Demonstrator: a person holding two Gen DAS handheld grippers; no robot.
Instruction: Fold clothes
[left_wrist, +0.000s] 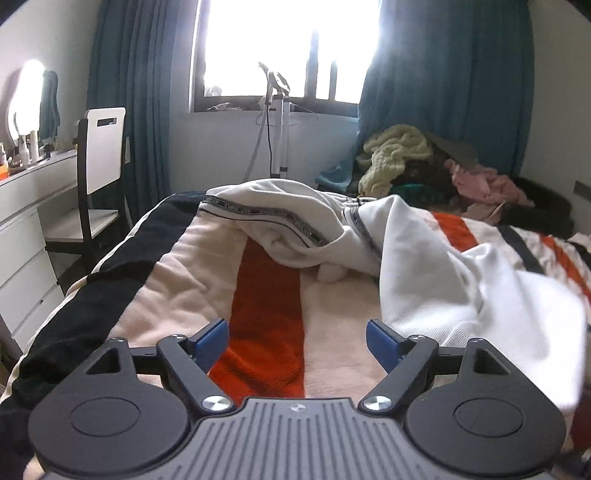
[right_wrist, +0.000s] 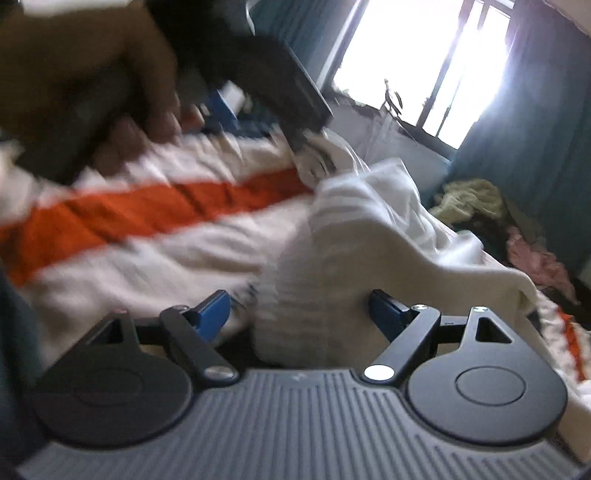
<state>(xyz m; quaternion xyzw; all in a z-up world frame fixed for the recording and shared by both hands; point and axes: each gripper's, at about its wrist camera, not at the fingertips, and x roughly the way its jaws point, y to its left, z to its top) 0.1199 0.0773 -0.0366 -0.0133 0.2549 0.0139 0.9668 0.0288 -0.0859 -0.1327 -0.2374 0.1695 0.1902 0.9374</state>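
White knit cloth, a garment (left_wrist: 424, 266) with a dark patterned tape along its seams, is heaped in loose folds on the bed (left_wrist: 266, 302), toward its far edge and its right side, over the cream, orange and black striped blanket. It is not folded; it lies crumpled, one thick lobe drooping toward the near right.

The left gripper (left_wrist: 297, 341) is held low over the blanket near the bed's near edge, its blue fingers (left_wrist: 212, 338) spread wide with only the orange stripe between them. Nothing is held. The right gripper (right_wrist: 299, 315) is also spread wide, and a bunch of the white cloth sits between its fingers; the view is smeared by motion, so contact may or may not be made, but no pinch is closed on it.

The cloth is judged soft, limp and fairly light, thick enough to bunch and not slippery. It will sag from any single hold, so it is best taken at two points along a taped seam or hem edge, one per gripper, and drawn taut before being laid flat.

A pile of other clothes (left_wrist: 424, 166) lies at the bed's far right corner.
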